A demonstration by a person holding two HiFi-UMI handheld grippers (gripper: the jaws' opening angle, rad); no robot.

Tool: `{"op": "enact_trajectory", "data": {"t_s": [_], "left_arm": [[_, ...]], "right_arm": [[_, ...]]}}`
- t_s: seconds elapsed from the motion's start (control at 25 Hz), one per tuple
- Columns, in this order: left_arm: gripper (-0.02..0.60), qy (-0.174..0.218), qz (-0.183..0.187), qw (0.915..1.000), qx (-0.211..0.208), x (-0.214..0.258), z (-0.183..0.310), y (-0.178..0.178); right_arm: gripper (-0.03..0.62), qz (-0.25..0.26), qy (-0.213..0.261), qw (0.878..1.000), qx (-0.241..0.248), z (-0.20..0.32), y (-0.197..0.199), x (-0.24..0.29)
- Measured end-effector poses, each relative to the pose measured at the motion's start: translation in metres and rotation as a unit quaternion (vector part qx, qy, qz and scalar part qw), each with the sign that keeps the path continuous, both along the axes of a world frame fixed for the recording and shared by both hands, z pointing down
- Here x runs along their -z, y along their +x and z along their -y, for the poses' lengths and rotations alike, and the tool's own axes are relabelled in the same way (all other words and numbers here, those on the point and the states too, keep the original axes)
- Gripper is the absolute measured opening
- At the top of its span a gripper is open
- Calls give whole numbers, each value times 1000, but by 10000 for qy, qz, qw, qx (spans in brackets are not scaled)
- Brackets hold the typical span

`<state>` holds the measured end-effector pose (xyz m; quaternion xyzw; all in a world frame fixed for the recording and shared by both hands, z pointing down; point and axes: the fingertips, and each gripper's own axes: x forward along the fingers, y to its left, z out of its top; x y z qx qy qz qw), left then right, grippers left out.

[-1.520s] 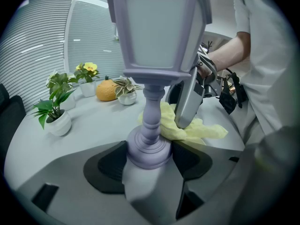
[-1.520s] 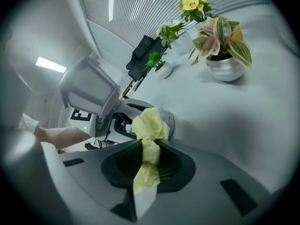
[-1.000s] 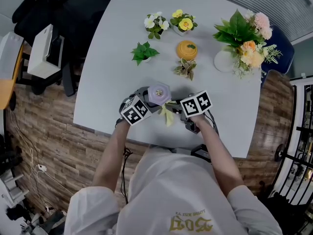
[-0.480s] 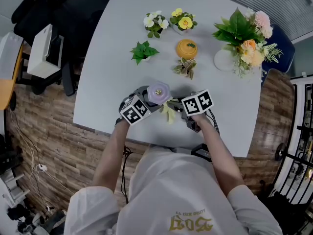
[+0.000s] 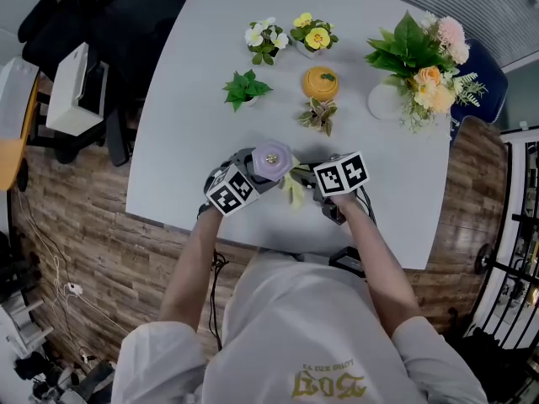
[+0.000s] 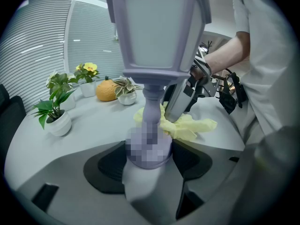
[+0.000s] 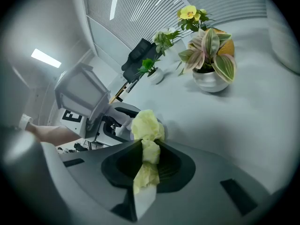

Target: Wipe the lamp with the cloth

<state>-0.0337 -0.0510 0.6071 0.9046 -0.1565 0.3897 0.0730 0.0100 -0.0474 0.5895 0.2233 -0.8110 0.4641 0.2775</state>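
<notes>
A pale purple lantern-shaped lamp (image 5: 271, 160) stands upright near the table's front edge. My left gripper (image 6: 149, 150) is shut on the lamp's round base (image 6: 148, 146), with the lamp head (image 6: 159, 29) rising close above. My right gripper (image 7: 146, 159) is shut on a crumpled yellow cloth (image 7: 146, 128). The cloth (image 5: 292, 194) sits just right of the lamp, and in the left gripper view the cloth (image 6: 187, 125) lies against the lamp's stem. In the right gripper view the lamp (image 7: 83, 97) is at the left, a little beyond the cloth.
Small potted plants (image 5: 246, 89), (image 5: 269, 40), (image 5: 315, 37), (image 5: 320, 116) and an orange pumpkin-shaped pot (image 5: 321, 83) stand on the far half of the white table (image 5: 194, 116). A large bouquet in a white vase (image 5: 421, 70) is at the far right. A dark chair (image 5: 126, 23) is left of the table.
The right gripper and cloth have shifted slightly along the lamp's right side. The left gripper and lamp have stayed in place.
</notes>
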Motion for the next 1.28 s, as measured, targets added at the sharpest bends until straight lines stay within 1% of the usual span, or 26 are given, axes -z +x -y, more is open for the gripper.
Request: {"op": "enact_trajectory", "data": {"t_s": [0.32, 0.64, 0.96, 1.16, 1.28], "left_arm": [[305, 13, -5, 10000, -3, 1, 0, 0], [305, 30, -10, 10000, -3, 2, 1, 0], [305, 85, -19, 10000, 2, 1, 1, 1], [305, 104, 9, 9999, 59, 1, 0, 0], [305, 160, 6, 9997, 209, 4, -1, -1]], "right_arm": [[71, -48, 71, 9999, -143, 11, 3, 0], [69, 75, 147, 9993, -333, 24, 3, 3], [71, 147, 603, 9958, -676, 38, 4, 13], [71, 186, 999, 9899, -985, 43, 15, 35], [72, 209, 1328, 9833, -1228, 45, 25, 54]]}}
